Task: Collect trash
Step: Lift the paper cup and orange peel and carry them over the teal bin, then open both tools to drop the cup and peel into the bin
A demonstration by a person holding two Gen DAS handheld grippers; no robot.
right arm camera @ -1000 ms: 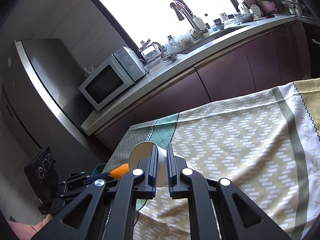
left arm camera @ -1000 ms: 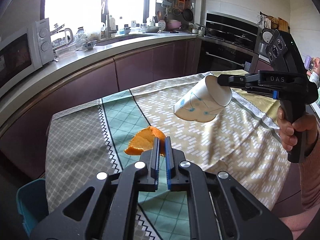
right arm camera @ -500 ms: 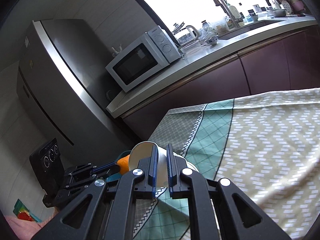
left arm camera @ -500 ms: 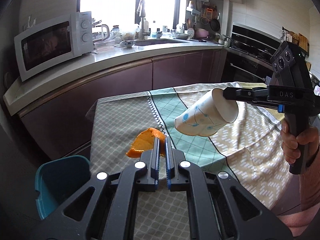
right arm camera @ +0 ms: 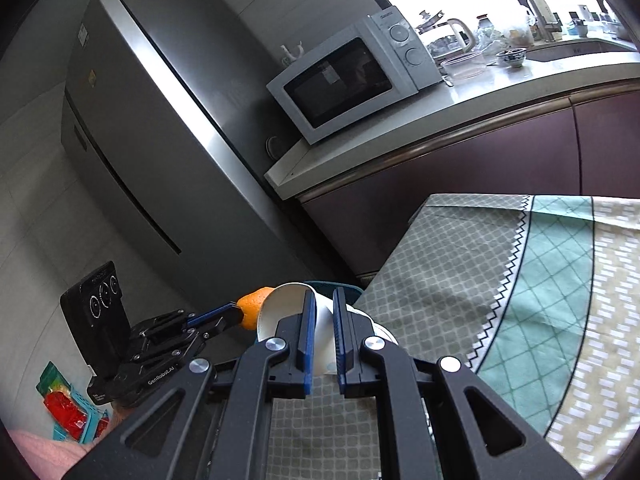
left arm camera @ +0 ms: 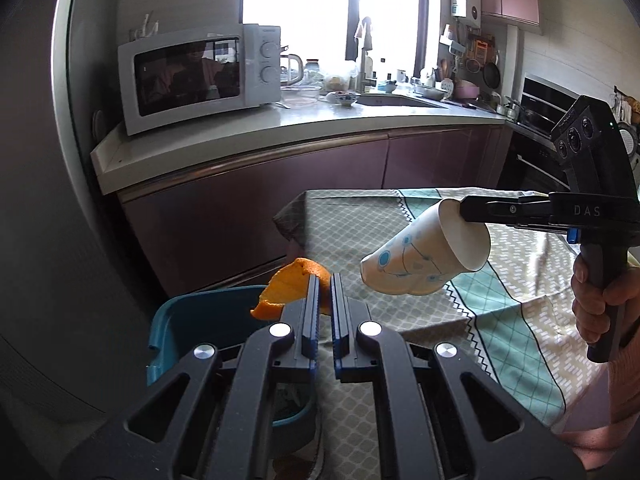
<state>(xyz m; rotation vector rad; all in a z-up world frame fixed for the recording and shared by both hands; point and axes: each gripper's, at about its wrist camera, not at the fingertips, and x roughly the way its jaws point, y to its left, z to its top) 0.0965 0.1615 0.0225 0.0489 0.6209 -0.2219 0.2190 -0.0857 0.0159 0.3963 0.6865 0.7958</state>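
Orange peel (left arm camera: 294, 289) is sitting clamped in the left claw (left arm camera: 325, 286), at the lower centre of the left wrist view, hanging over the rim of the teal bin (left arm camera: 182, 322). Right of it, the right claw (left arm camera: 466, 213) is pinching the rim of a tilted paper cup (left arm camera: 424, 258) above the patterned cloth of the counter (left arm camera: 520, 280). A hand (left arm camera: 600, 296) is gripping its handle.
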